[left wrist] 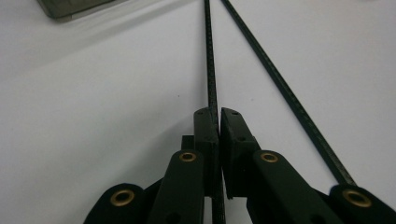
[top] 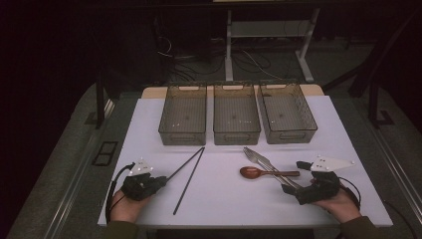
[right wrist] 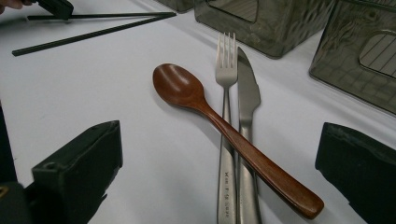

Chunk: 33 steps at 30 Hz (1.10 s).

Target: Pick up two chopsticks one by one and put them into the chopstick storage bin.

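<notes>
Two black chopsticks lie in a narrow V left of centre. My left gripper (top: 163,180) (left wrist: 217,116) is shut on the near end of one chopstick (top: 186,163) (left wrist: 210,60). The other chopstick (top: 189,181) (left wrist: 285,88) lies loose beside it. At the right a brown wooden spoon (top: 256,173) (right wrist: 187,91) lies across a metal fork (top: 255,157) (right wrist: 226,70) and a knife (top: 266,162) (right wrist: 247,93). My right gripper (top: 297,177) (right wrist: 219,140) stands open, its jaws on either side of the three handle ends and touching none.
Three clear grey bins stand in a row at the back of the white table (top: 149,129): left (top: 181,135), middle (top: 236,135), right (top: 291,135), all with nothing in them. The table's front edge runs just behind both hands.
</notes>
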Each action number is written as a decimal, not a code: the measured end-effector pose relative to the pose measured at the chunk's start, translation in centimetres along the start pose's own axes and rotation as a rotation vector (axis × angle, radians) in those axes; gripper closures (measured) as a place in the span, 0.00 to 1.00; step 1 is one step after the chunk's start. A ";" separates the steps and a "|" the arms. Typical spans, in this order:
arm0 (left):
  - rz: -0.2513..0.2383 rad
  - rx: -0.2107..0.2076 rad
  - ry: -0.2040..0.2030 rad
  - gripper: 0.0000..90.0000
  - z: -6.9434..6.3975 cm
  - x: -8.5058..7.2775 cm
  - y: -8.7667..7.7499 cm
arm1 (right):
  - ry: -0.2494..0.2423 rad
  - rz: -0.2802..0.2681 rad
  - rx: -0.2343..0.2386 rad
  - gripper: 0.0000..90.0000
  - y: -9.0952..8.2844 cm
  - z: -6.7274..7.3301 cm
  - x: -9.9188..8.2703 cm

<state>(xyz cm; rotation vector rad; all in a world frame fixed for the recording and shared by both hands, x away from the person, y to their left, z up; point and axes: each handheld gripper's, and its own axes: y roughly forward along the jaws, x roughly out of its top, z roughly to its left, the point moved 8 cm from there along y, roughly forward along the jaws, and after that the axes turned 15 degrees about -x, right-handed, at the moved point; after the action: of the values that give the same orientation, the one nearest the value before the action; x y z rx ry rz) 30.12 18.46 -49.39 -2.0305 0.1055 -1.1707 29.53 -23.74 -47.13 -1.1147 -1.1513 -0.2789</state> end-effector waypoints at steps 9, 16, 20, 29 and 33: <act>-0.038 -0.031 0.020 0.94 -0.9 1.0 -0.5 | 0.000 0.000 -0.001 0.00 0.0 0.0 0.0; -0.023 -0.056 0.064 0.94 -1.9 1.6 -0.5 | -0.002 -0.001 -0.001 0.00 0.1 0.0 0.0; -0.026 -0.063 0.078 0.94 -2.3 1.9 -0.7 | -0.001 -0.001 0.000 0.00 0.1 0.0 0.0; -0.028 -0.080 0.136 0.94 -3.4 3.3 -0.6 | 0.001 0.000 0.001 0.00 0.1 0.0 0.0; -0.055 -0.100 0.142 0.94 -3.5 4.2 -0.5 | 0.002 0.000 0.003 0.00 0.2 0.0 0.0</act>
<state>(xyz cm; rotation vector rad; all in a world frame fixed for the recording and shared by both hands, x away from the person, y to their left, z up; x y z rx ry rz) 29.69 14.98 -45.14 -2.0466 0.1827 -1.3686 29.60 -23.65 -47.24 -1.1117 -1.1500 -0.2783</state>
